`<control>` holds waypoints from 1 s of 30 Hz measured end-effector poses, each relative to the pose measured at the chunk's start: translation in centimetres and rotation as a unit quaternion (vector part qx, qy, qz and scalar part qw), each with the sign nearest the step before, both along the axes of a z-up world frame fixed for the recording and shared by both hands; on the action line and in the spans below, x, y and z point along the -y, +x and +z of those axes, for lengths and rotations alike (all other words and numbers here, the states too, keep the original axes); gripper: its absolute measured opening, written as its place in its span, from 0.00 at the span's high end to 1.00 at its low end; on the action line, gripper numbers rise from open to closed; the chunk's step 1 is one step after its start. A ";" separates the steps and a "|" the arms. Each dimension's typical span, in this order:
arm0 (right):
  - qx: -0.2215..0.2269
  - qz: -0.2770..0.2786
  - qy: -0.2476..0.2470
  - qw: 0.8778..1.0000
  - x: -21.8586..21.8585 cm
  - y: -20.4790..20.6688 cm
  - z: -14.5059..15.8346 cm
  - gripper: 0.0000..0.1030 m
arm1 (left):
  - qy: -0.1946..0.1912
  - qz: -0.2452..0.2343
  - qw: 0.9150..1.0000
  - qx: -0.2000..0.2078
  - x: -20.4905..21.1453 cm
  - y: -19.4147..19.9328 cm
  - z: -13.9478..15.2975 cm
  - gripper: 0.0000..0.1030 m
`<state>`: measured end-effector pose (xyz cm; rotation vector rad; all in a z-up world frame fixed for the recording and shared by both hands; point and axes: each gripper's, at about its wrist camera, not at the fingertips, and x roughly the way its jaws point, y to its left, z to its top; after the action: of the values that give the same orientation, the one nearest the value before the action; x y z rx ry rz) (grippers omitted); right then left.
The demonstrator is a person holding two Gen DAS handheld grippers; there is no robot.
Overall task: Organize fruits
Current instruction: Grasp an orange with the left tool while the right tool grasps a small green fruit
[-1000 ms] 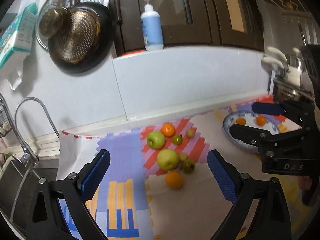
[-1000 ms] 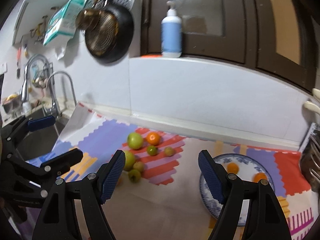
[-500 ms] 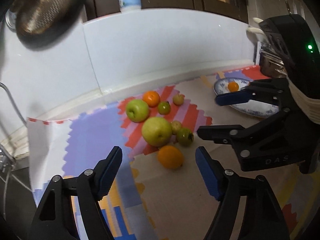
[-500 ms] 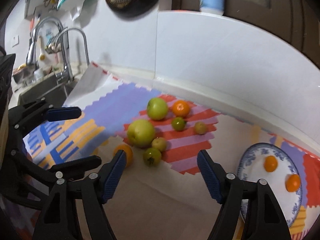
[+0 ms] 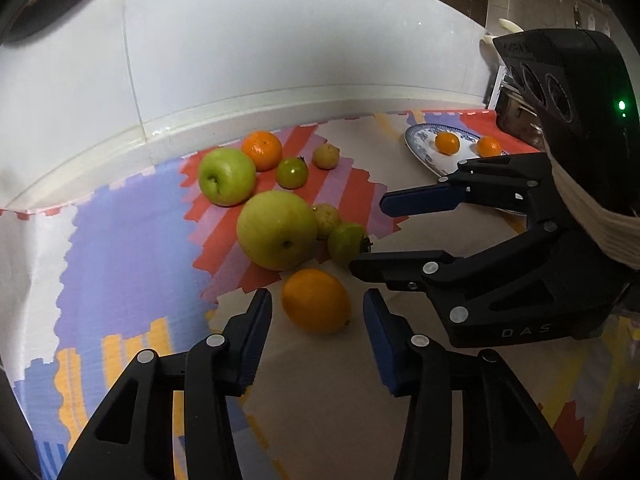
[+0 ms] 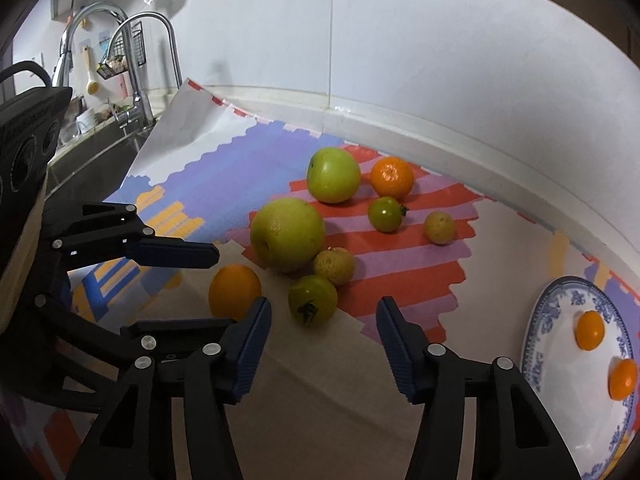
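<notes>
A patterned mat in purple, red, orange and beige covers the tabletop. White wall tiles rise behind it. At the far left, two curved chrome faucets stand over a sink, with a small wire rack hanging behind them.

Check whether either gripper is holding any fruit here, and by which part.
Nothing is held. The left gripper is open around the orange; the right gripper is open over a green tomato.

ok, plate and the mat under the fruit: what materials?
Plate: looks like glazed ceramic, glossy white with a blue printed rim pattern. Mat: probably thin plastic or coated paper sheet, printed colour blocks, its far corner curling up stiffly; the look leaves that open.
</notes>
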<state>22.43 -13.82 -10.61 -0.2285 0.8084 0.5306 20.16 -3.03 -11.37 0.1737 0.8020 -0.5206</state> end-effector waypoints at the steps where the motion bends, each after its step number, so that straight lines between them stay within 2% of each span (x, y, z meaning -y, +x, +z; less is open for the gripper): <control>1: -0.001 -0.001 0.001 1.000 0.0 0.1 -0.1 0.47 | 0.001 0.001 1.000 0.001 0.0 0.0 0.0 0.55; 5: -0.005 0.002 0.009 1.000 -0.1 0.5 -0.4 0.50 | -0.001 -0.001 1.000 0.001 0.1 0.3 0.0 0.59; 7: -0.008 0.004 0.011 1.000 -0.2 0.6 -0.5 0.51 | -0.003 -0.001 1.000 -0.007 0.0 0.5 -0.1 0.64; 12: -0.013 0.005 0.013 1.000 -0.3 0.9 -0.7 0.52 | -0.007 0.001 1.000 -0.012 -0.3 0.6 -0.1 0.64; 19: -0.019 0.006 0.016 1.000 -0.7 1.1 -1.0 0.57 | 0.014 0.054 0.998 0.009 -1.5 -0.5 1.2 0.64; 22: -0.021 0.006 0.017 1.000 -0.9 1.0 -1.0 0.60 | 0.011 0.064 0.998 0.020 -1.6 -0.7 1.8 0.64; 24: -0.024 0.005 0.018 1.000 -0.9 1.1 -1.2 0.68 | 0.009 0.072 0.997 0.025 -1.7 -0.6 2.1 0.64; 30: -0.024 0.003 0.016 1.000 -0.8 0.9 -1.3 0.71 | 0.004 0.080 0.997 0.020 -1.7 -0.4 1.9 0.64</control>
<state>23.31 -13.03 -11.86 -0.1896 0.8459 0.5557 19.78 -1.31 -9.43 0.1257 0.7712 -0.3625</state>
